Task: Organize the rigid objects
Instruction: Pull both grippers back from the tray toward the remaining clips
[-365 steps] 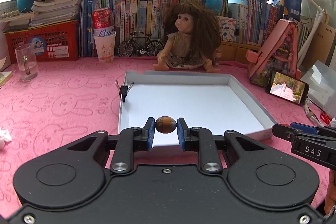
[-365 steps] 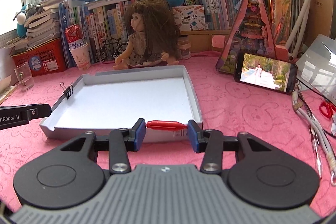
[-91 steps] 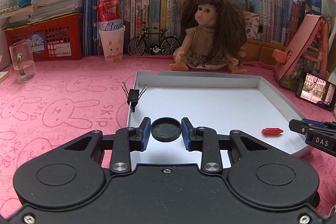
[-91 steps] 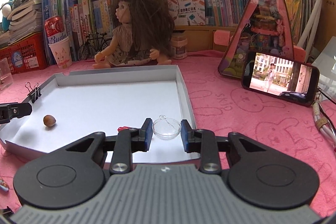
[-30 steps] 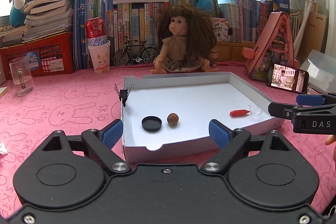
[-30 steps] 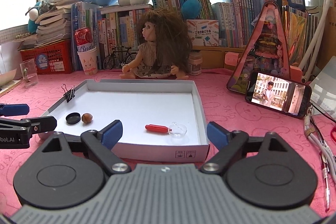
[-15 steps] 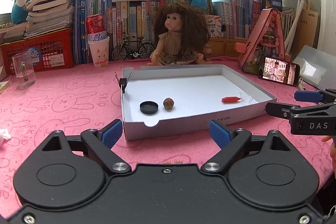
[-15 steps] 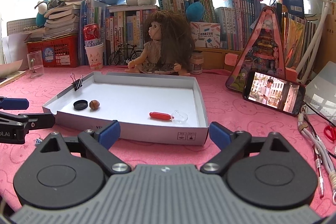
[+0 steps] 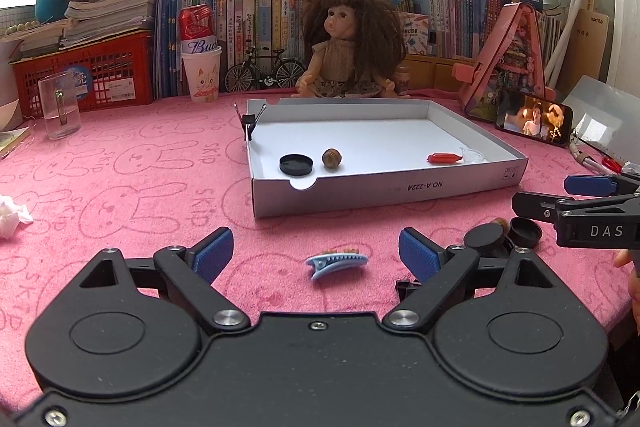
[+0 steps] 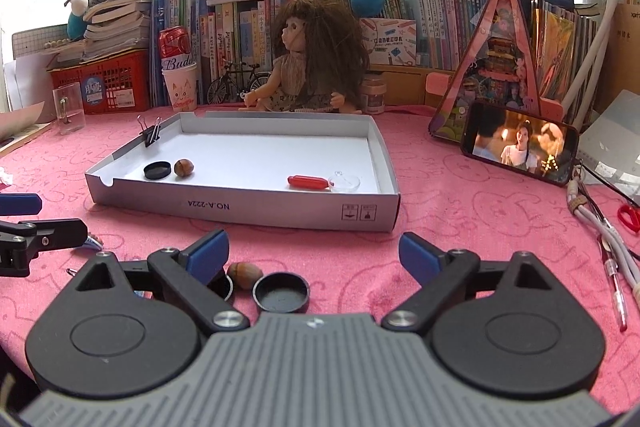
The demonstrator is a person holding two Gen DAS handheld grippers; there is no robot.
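Your left gripper (image 9: 316, 257), jaws spread and empty, has the small blue toothed hair clip (image 9: 337, 264) lying dead ahead between them, long axis crosswise, so this hand is nearer. Your right gripper (image 10: 314, 253) is also spread and empty, with a brown acorn-like nut (image 10: 245, 275) and a black round cap (image 10: 281, 293) just inside its left jaw. The shallow white cardboard box lid (image 9: 400, 189) beyond already holds a black cap (image 9: 296, 163), a nut (image 9: 332, 159), a red capsule (image 9: 444, 158) and a clear dish (image 9: 474, 155).

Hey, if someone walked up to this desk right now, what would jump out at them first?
Probably the doll with big brown hair, sitting just behind the white tray on the pink cloth. In the tray lie a black cap, a nut and a red capsule. Before it, both grippers, left and right, stand open.
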